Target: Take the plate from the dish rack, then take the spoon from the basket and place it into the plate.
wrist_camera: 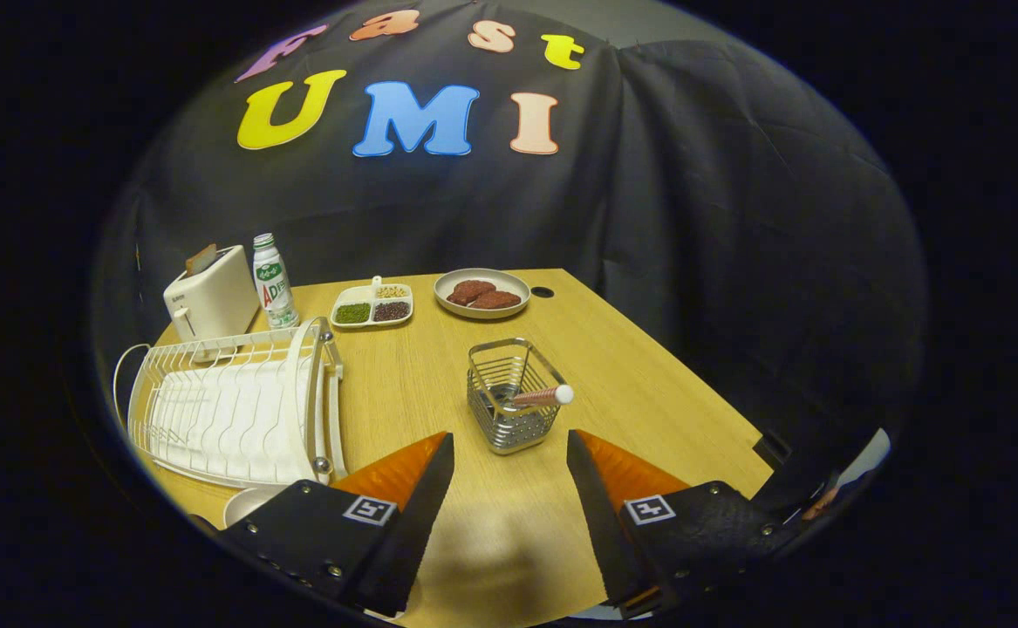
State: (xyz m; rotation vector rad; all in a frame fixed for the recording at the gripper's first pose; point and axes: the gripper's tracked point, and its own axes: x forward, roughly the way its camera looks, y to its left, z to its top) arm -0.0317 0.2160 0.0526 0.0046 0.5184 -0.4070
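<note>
Over the wooden table (648, 384) the gripper (510, 453) hangs with fingers spread apart, nothing between them. Just ahead at twelve o'clock stands the wire basket (509, 397), the spoon (542, 396) leaning out. Dish rack (234, 406) at ten o'clock; plate (247, 504) rim just beside the left finger.

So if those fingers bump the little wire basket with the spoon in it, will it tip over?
Probably it would slide or tip easily: the wire basket looks thin and light. The spoon leans over its rim, so weight sits off-centre. The open gripper is just short of it, so a gentle approach seems wise.
</note>
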